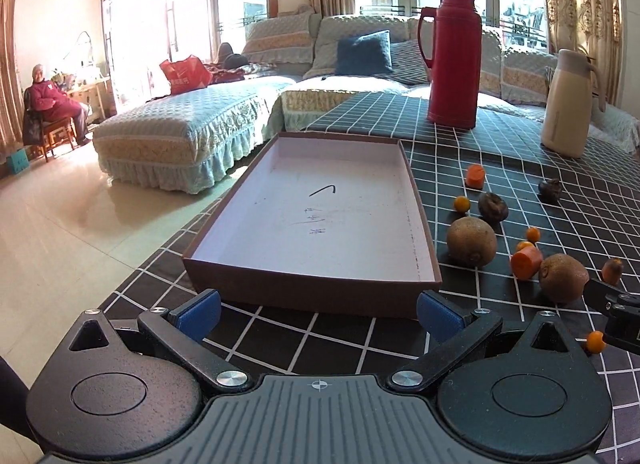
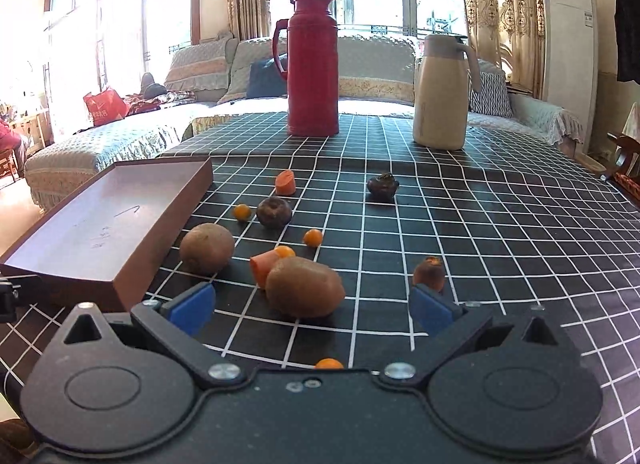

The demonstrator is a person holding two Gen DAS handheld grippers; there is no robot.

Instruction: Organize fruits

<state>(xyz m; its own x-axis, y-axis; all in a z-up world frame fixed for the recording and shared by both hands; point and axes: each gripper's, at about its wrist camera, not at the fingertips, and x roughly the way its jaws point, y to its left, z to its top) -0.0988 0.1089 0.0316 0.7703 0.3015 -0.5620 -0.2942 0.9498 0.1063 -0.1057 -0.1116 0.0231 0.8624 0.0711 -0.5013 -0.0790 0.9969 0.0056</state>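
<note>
Both claws spread wide and holding nothing: left gripper [image 1: 318, 314] faces the near end of the brown box [image 1: 280, 292], right gripper [image 2: 312, 308] sits just short of the near kiwi [image 2: 305, 287], other kiwi [image 2: 206, 248] beside the box, small fruits scattered on the checked tablecloth [image 2: 480, 223].

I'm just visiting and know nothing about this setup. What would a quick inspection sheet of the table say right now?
Surface: checked tablecloth, flat.
Job's things: empty box; two kiwis, carrot pieces, small orange fruits and dark fruits loose beside it.
Clutter: red flask, cream jug.
Grippers: left gripper and right gripper, jaws open, holding nothing.
Cables: nothing seen.
Surroundings: sofa, windows, seated person.
</note>
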